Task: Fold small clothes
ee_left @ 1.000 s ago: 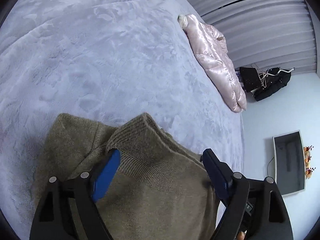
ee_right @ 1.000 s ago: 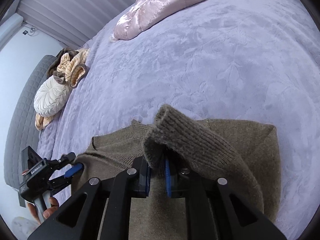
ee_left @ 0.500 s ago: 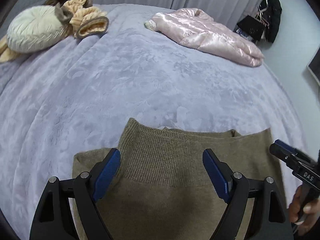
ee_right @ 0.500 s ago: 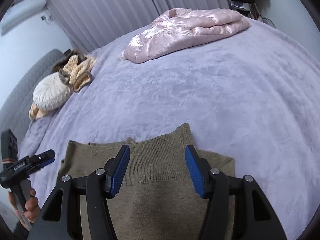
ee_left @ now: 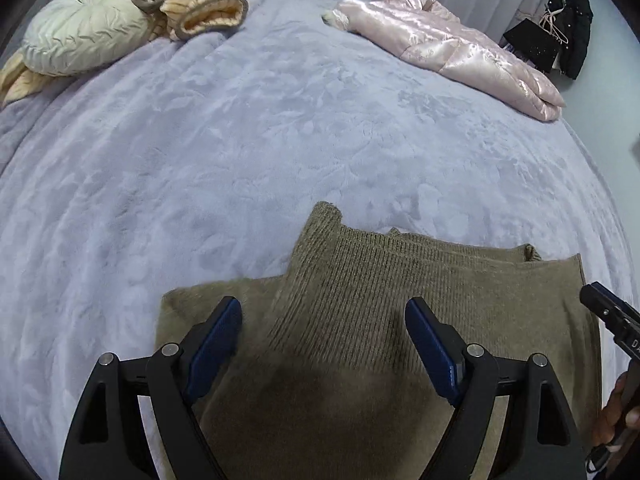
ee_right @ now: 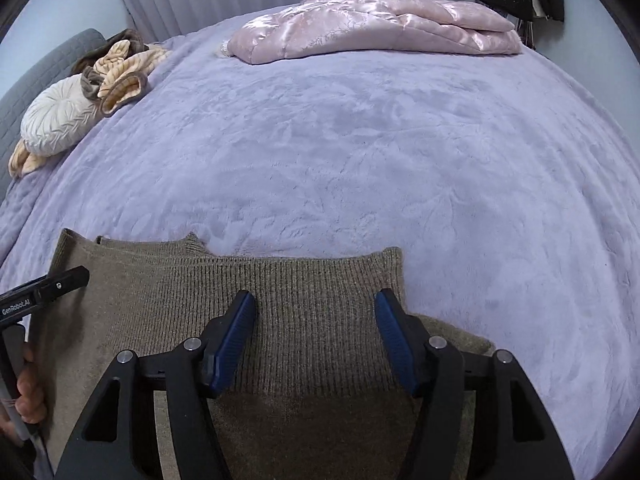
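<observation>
both the left gripper (ee_left: 322,344) and right gripper (ee_right: 314,340) hang wide open over the folded brown sweater (ee_left: 380,300) on the purple bed (ee_left: 240,140).

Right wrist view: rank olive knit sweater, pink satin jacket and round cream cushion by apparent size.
1. Olive knit sweater, though nearness to the camera inflates it.
2. Pink satin jacket.
3. Round cream cushion, clearly smallest.
</observation>
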